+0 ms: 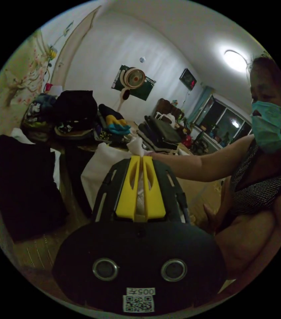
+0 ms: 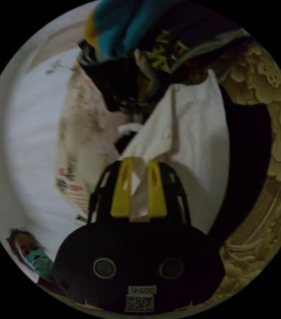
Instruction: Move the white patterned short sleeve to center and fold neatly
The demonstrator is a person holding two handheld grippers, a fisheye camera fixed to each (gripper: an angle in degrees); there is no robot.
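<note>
Both grippers clamped on it: left gripper (image 1: 140,159) pinches a bunched white shirt (image 1: 97,169) edge, right gripper (image 2: 139,162) grips another, cloth hanging between them, apparently off the tabletop (image 1: 193,186), clothes piles (image 1: 77,116) beyond.

Home, living room by our read. In the left gripper view, past the yellow fingers (image 1: 153,186) we see a pedestal fan (image 1: 133,79) against a white wall (image 1: 97,59), a dark board (image 1: 145,88) behind it, and a round ceiling light (image 1: 235,60) lit. To the right of the fingertips, a dark window (image 1: 223,121) with a blue curtain (image 1: 198,104). Left of the fingers, floral wallpaper (image 1: 21,83). Beyond the fingertips, piles of folded clothes (image 1: 77,116) cover a table. Wood-look floor (image 1: 37,252) below. In the right gripper view, right of the fingers (image 2: 155,189), we see a carved wooden surface (image 2: 280,139) with ornate relief, domestic furniture.
</note>
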